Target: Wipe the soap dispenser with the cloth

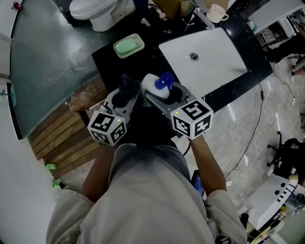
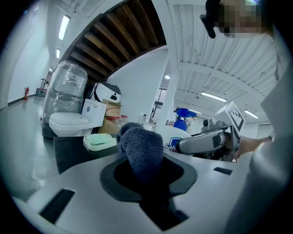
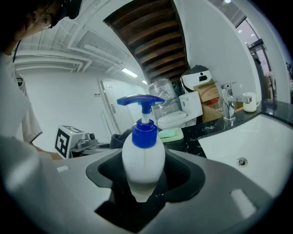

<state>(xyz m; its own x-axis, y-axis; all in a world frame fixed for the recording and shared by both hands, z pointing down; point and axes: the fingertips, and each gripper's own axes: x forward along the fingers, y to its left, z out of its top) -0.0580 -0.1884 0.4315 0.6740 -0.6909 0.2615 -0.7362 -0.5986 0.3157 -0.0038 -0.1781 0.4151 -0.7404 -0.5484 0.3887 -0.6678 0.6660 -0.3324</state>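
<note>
2 grips, left tool (image 1: 125,97) clamping cloth (image 2: 141,148), right tool (image 1: 164,95) clamping soap dispenser (image 3: 143,157)

A black tabletop (image 1: 107,55) carries a white sink (image 1: 214,62) with a chrome tap (image 1: 202,16), a pale cup (image 1: 218,13) just beside the tap, and a green soap dish (image 1: 128,46) towards its left end. Beyond it a white toilet (image 1: 93,9) stands on a dull green floor (image 1: 43,62), with wooden slats (image 1: 66,143) alongside, while pale glossy tiles (image 1: 238,128) cover the floor on the right. Strip lights (image 2: 64,27) glow on the white ceiling.
</note>
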